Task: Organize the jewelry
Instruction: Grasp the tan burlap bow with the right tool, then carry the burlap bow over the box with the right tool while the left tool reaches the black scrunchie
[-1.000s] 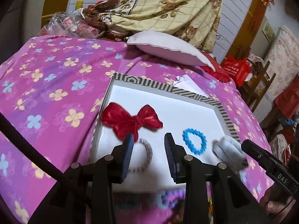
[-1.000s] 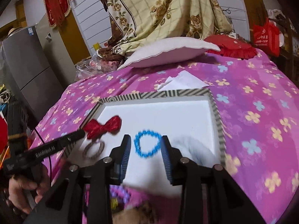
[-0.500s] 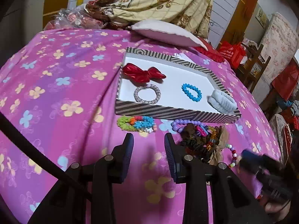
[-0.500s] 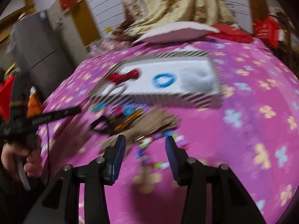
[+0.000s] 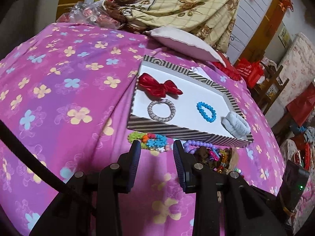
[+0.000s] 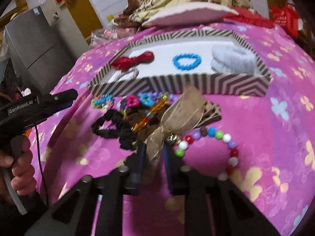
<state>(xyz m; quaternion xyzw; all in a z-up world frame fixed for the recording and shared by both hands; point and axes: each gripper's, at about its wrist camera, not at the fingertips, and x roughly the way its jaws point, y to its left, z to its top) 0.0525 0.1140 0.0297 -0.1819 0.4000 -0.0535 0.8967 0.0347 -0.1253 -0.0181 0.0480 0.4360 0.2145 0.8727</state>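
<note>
Under everything lies the magenta bedspread printed with yellow and blue flowers [image 5: 65,90]; on it sits the shallow rectangular box with black-and-white striped walls and a white floor [image 5: 177,132]; inside it, from its left end to its right, lie the shiny red ribbon bow [image 5: 159,87], the silver sparkly ring bracelet [image 5: 161,111] just in front of the bow, the bright blue beaded bracelet [image 5: 206,111], and the pale grey fluffy scrunchie [image 5: 235,125] tucked into the near right corner; the loose heap of unsorted hair ties and beads [image 6: 137,114] rests on the bedspread just before the box's near wall; out of it spreads the beige gauzy ribbon bow [image 6: 177,116], and beside that curls the string of large multicoloured round beads [image 6: 214,137]; my left gripper [image 5: 157,153] hovers short of the heap, fingers set wide with nothing between them; my right gripper [image 6: 152,157] has its narrowed fingers either side of the beige bow's trailing tail, though blur keeps me from telling whether they actually pinch it.
</note>
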